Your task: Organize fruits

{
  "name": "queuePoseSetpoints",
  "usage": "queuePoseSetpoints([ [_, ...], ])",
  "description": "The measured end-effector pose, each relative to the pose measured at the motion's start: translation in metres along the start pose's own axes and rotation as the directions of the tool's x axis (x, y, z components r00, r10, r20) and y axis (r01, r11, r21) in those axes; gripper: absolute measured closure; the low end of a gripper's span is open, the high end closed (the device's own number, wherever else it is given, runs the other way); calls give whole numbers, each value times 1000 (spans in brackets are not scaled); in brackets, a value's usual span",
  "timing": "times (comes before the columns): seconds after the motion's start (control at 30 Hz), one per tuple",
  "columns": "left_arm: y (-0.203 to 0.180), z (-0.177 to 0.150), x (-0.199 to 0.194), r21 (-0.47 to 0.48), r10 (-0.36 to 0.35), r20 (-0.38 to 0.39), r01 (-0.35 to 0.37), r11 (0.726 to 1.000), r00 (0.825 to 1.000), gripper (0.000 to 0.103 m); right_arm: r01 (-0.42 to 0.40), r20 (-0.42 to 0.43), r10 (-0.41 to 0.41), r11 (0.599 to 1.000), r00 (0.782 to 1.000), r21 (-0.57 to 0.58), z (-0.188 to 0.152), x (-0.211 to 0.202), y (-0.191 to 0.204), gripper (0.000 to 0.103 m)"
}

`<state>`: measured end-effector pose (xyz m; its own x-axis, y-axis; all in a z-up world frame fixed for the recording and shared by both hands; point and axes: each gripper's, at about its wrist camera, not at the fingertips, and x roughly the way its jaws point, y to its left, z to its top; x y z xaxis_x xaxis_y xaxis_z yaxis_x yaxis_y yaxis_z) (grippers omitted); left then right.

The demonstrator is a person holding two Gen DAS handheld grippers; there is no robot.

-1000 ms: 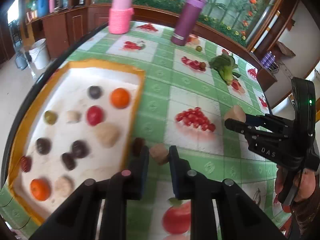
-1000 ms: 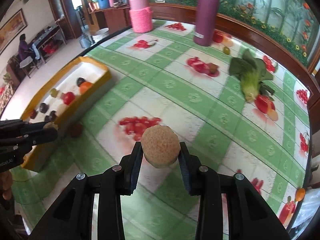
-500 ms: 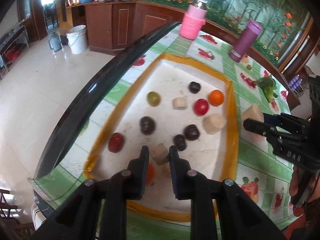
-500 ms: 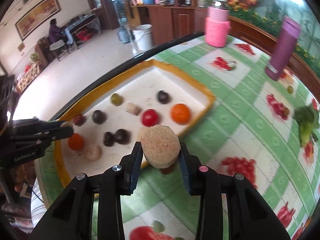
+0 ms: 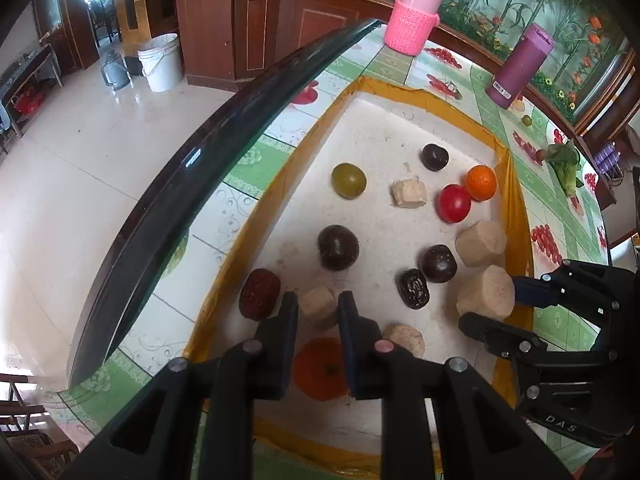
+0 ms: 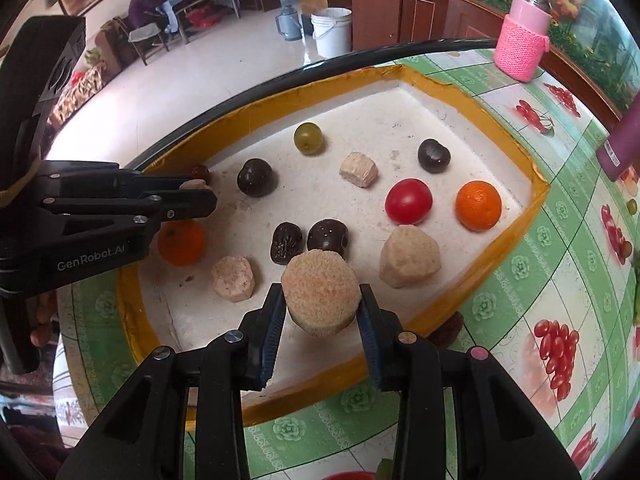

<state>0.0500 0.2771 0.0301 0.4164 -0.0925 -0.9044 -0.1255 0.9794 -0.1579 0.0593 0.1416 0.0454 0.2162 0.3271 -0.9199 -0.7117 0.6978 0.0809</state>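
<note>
A yellow-rimmed white tray [image 5: 514, 184] [image 6: 532, 192] holds several fruits: dark plums, oranges, a red tomato [image 6: 408, 201], a green grape [image 5: 349, 180] and beige chunks. My left gripper [image 5: 318, 306] is shut on a small beige chunk [image 5: 318, 305] above the tray's near end, over an orange [image 5: 320, 368]; it also shows in the right wrist view [image 6: 200, 192]. My right gripper [image 6: 322, 312] is shut on a large round beige piece [image 6: 322, 294] above the tray's edge; it also shows in the left wrist view [image 5: 486, 300].
A pink knitted jar [image 5: 414, 18] and a purple bottle [image 5: 520, 66] stand at the table's far side. Green vegetable [image 5: 566, 164] lies far right. The dark table edge [image 5: 192, 168] runs left of the tray; floor and a white bucket [image 5: 160, 62] lie beyond.
Both grippers have moved from over the tablecloth to above the tray, each still holding its beige piece. The right gripper has come closer to the tray's near corner.
</note>
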Motion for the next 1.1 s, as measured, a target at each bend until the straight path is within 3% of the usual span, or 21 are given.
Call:
queuePoseSetpoints([
  [0.23, 1, -2, 9, 16, 30, -18, -29, 999, 999, 80, 15, -11, -16, 999, 1000, -32, 5, 9, 3, 69],
  [0.43, 2, -2, 8, 16, 44, -10, -44, 999, 999, 79, 67, -32, -72, 990, 997, -126, 1, 21, 20, 69],
  [0.7, 2, -3, 7, 20, 37, -7, -37, 999, 999, 78, 83, -21, -86, 989, 996, -123, 1, 21, 21, 67],
  [0.77, 3, -5, 5, 16, 34, -3, -34, 999, 999, 77, 95, -7, -97, 987, 995, -127, -2, 14, 22, 59],
  [1.0, -1, -12, -5, 3, 27, 21, -27, 1000, 999, 64, 85, 36, -83, 994, 996, -71, -16, -20, 20, 57],
  [1.1, -7, -17, -13, 6, 19, 46, -19, 1000, 999, 59, 81, 54, -79, 996, 995, -38, -23, -40, 19, 48],
])
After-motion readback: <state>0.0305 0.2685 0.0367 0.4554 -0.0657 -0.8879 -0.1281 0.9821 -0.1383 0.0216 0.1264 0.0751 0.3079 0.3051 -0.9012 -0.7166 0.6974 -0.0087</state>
